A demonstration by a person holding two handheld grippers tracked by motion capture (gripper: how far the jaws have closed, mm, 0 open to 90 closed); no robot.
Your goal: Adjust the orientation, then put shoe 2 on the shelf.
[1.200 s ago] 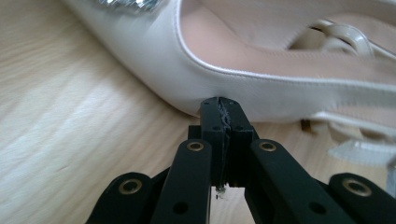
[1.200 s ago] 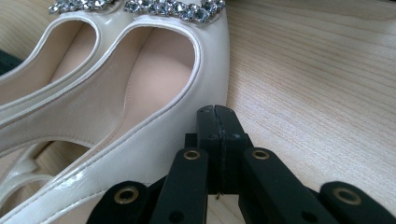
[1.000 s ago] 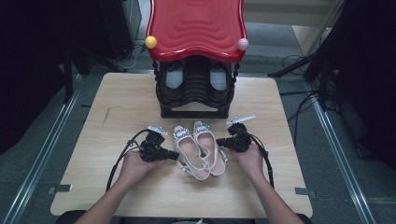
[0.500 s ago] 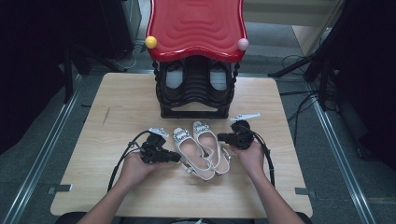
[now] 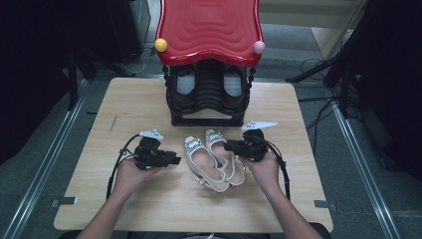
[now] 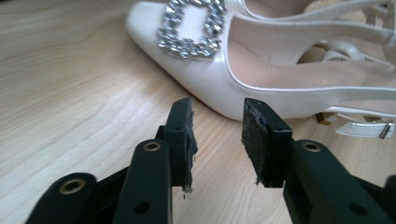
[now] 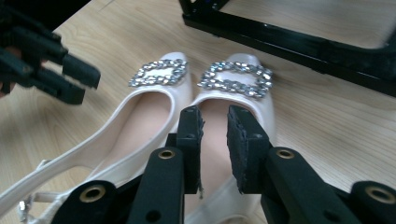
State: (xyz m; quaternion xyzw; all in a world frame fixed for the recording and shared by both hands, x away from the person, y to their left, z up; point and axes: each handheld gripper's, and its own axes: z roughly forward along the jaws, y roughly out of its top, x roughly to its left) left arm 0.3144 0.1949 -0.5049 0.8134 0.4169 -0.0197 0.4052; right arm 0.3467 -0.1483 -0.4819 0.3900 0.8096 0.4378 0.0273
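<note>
Both grippers, left and right, have just opened off the 2 sandals; black rack holds dark shoes.

Black shoe rack under a red wavy top (dark shoes inside), on wooden table

This looked like a lab recording bay: a plywood table stood between metal floor rails, ringed by dark stands and loose cables.
</note>
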